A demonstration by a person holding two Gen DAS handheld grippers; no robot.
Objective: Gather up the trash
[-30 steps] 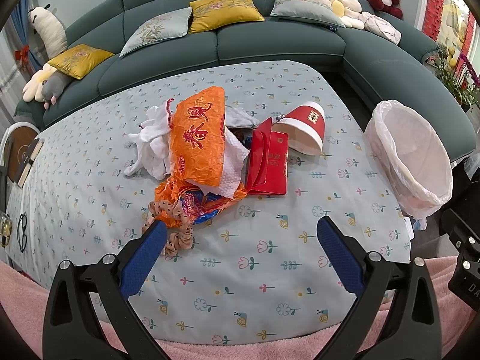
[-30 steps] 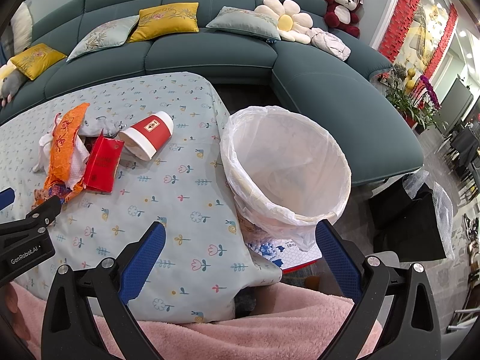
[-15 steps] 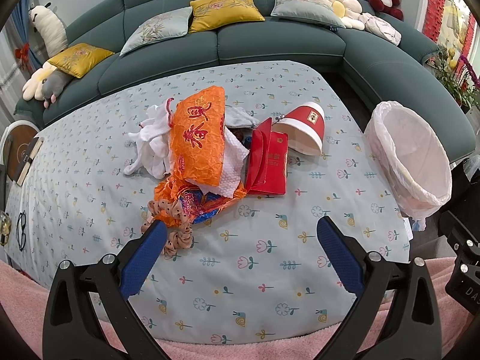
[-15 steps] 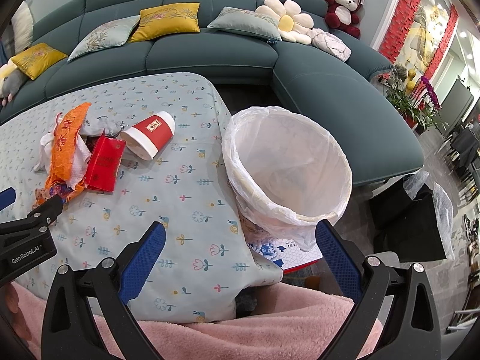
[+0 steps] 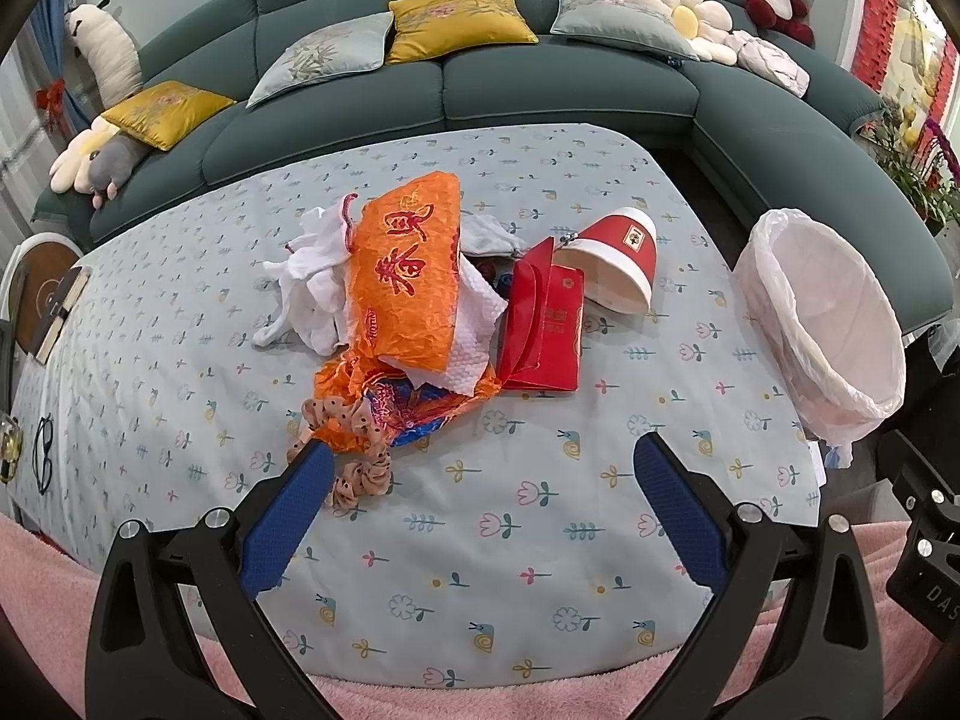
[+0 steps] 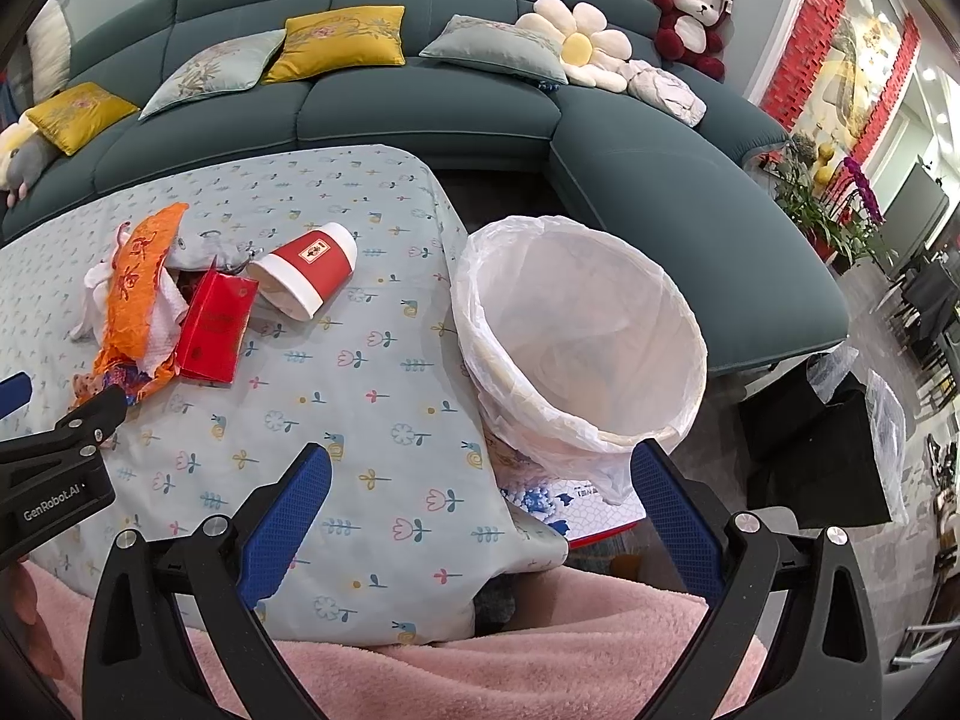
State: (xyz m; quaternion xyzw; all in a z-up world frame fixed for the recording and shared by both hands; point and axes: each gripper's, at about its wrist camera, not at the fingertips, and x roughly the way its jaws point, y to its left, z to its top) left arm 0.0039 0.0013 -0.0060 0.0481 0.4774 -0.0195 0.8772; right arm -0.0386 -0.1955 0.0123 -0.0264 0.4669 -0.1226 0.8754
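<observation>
A heap of trash lies mid-table: an orange wrapper (image 5: 408, 276) (image 6: 141, 276), white tissue (image 5: 306, 294), a red packet (image 5: 549, 330) (image 6: 216, 327), a tipped red paper cup (image 5: 621, 261) (image 6: 309, 273) and a spotted scrunchie (image 5: 354, 468). The bin with a white liner (image 5: 822, 318) (image 6: 576, 330) stands off the table's right edge. My left gripper (image 5: 483, 480) is open, nothing between its fingers, just short of the heap. My right gripper (image 6: 480, 483) is open above the table's near right corner, beside the bin.
The table wears a pale blue flowered cloth (image 5: 540, 540) (image 6: 336, 420). A teal sofa (image 5: 540, 84) with cushions and plush toys wraps the far side. Glasses (image 5: 43, 453) lie at the table's left edge. Pink fleece (image 6: 480, 672) covers the near edge. A black box (image 6: 810, 456) stands right of the bin.
The left gripper has crept slightly toward the heap. The right gripper has shifted a little; the bin sits marginally further right in its view. Both stay open.
</observation>
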